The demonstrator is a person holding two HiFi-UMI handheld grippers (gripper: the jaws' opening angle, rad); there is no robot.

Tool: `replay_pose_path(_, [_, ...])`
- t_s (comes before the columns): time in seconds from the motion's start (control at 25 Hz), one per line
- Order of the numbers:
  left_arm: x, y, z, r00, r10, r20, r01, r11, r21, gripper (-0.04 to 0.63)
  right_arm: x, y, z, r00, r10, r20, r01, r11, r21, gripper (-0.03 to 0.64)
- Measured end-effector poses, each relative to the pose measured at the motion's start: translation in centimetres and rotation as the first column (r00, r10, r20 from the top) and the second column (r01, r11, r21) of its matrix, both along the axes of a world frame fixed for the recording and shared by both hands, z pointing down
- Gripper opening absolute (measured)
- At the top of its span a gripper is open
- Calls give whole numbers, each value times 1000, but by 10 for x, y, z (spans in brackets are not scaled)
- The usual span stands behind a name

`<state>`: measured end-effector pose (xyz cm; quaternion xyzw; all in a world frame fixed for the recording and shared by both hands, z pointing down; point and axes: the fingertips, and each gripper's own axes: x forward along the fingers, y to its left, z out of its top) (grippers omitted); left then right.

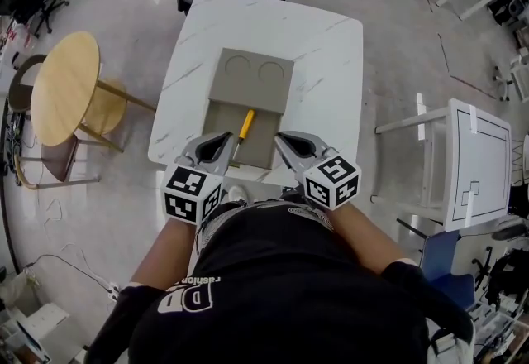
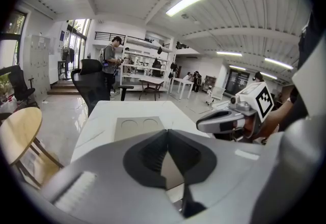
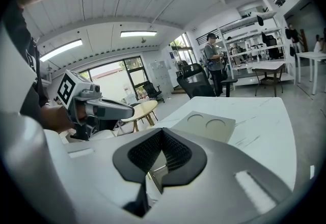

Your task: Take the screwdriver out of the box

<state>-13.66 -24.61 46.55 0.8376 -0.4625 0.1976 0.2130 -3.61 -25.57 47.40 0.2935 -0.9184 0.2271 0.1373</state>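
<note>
Now, head view: the yellow-handled screwdriver [image 1: 245, 126] lies inside the open tan cardboard box [image 1: 218, 118] on the white marble table [image 1: 331, 48], left gripper [image 1: 216, 144] and right gripper [image 1: 291, 144] hovering at its near edge. Left gripper view, then right: each pair of jaws pressed together, empty, the gripper bodies hiding the box's inside. Diving in closed would likely just shove the tool.
</note>
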Motion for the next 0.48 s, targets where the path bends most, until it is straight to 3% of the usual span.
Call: replay_pose_path(0.48, [2,-3,-1,999,-3,32,3,1000,14,73,2,0,1,1000,-18,4,18,1000,-1,2])
